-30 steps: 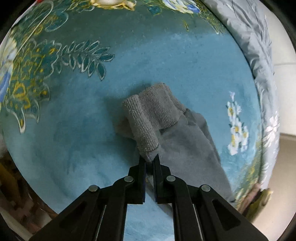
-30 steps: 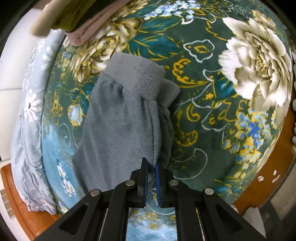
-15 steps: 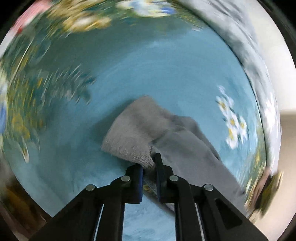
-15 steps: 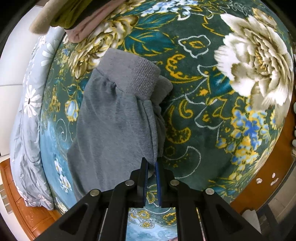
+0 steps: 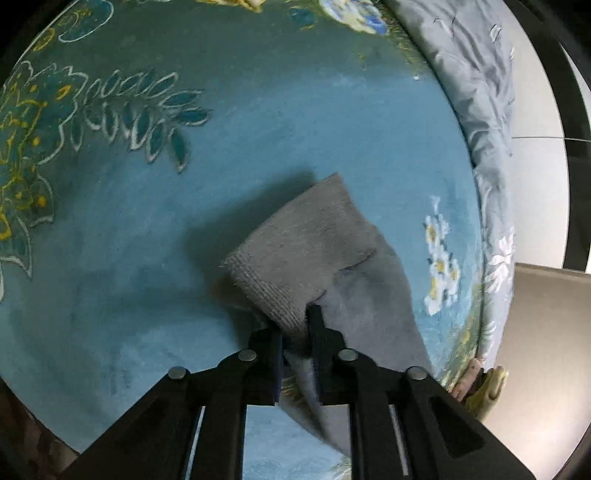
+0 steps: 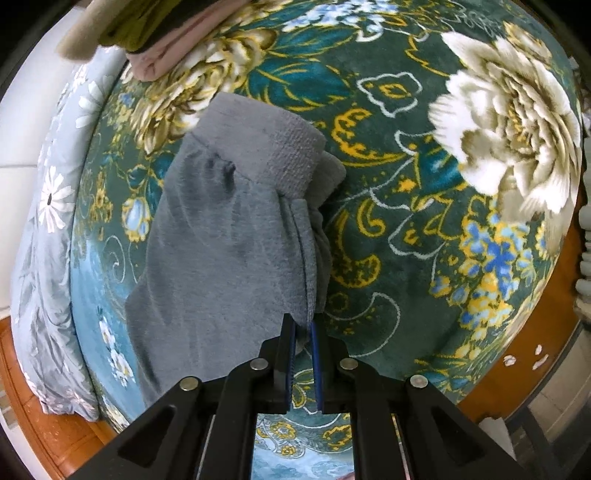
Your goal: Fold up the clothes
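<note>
A grey fleece garment with a ribbed knit cuff lies folded lengthwise on a teal floral blanket. My right gripper is shut on the garment's near edge along its seam. In the left wrist view my left gripper is shut on the ribbed cuff, which is lifted a little and casts a shadow on the blanket; the grey garment trails to the right below it.
A pile of folded clothes sits at the blanket's far left corner. A grey floral duvet runs along the left side, also in the left wrist view. A wooden bed frame borders the blanket at the right.
My left gripper has swung the ribbed cuff up and turned it over, so it spreads wider. The right gripper has pulled back slightly with the garment's edge still held.
</note>
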A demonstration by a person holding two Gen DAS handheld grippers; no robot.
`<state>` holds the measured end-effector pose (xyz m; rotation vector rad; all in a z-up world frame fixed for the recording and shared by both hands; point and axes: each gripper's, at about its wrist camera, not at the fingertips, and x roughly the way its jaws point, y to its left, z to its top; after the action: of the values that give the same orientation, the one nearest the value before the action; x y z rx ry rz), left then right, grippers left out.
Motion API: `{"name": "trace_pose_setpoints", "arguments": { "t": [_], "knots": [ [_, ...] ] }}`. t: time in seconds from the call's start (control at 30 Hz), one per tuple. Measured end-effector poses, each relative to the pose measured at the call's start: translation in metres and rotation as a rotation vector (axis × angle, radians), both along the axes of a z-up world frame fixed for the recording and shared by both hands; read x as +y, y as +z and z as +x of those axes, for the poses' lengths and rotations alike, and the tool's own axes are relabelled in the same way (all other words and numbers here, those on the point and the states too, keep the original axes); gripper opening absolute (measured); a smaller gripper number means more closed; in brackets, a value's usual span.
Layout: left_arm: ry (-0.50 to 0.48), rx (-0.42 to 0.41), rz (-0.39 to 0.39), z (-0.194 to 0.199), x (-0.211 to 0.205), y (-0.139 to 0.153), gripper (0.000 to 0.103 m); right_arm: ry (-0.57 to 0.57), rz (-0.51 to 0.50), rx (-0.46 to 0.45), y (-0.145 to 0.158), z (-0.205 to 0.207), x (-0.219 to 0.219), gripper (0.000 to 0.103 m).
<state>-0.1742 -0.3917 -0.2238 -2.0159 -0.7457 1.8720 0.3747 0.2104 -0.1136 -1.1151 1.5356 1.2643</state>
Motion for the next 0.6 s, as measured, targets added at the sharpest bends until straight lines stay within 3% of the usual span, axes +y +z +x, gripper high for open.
{"name": "trace_pose_setpoints", "arguments": {
  "t": [0.03, 0.1, 0.23, 0.33, 0.4, 0.47, 0.53, 0.6],
  "knots": [
    [-0.006, 0.001, -0.01, 0.0, 0.001, 0.001, 0.022, 0.011, 0.001, -0.006, 0.0, -0.002, 0.0, 0.009],
    [-0.007, -0.001, -0.032, -0.003, 0.005, -0.001, 0.052, 0.013, 0.002, -0.01, -0.001, -0.003, 0.001, 0.009],
    [0.018, -0.03, -0.05, 0.0, 0.012, -0.014, 0.056, 0.006, 0.0, -0.015, -0.002, -0.002, 0.002, 0.01],
    [0.064, -0.023, -0.024, 0.002, 0.021, -0.02, 0.054, 0.0, -0.002, -0.019, -0.004, -0.002, 0.001, 0.01],
    [0.078, -0.007, -0.025, 0.002, 0.03, -0.017, 0.026, -0.006, -0.003, -0.018, -0.005, -0.002, 0.0, 0.01],
    [0.061, 0.006, -0.066, -0.001, 0.04, -0.01, 0.015, -0.012, -0.003, -0.012, -0.005, -0.001, 0.001, 0.01],
    [0.046, 0.053, -0.076, -0.009, 0.049, 0.01, 0.013, -0.018, -0.002, -0.005, -0.005, 0.0, 0.001, 0.01],
    [0.035, 0.129, -0.019, -0.019, 0.056, 0.038, 0.013, -0.02, 0.008, 0.014, -0.004, 0.002, 0.002, 0.01]
  ]
}}
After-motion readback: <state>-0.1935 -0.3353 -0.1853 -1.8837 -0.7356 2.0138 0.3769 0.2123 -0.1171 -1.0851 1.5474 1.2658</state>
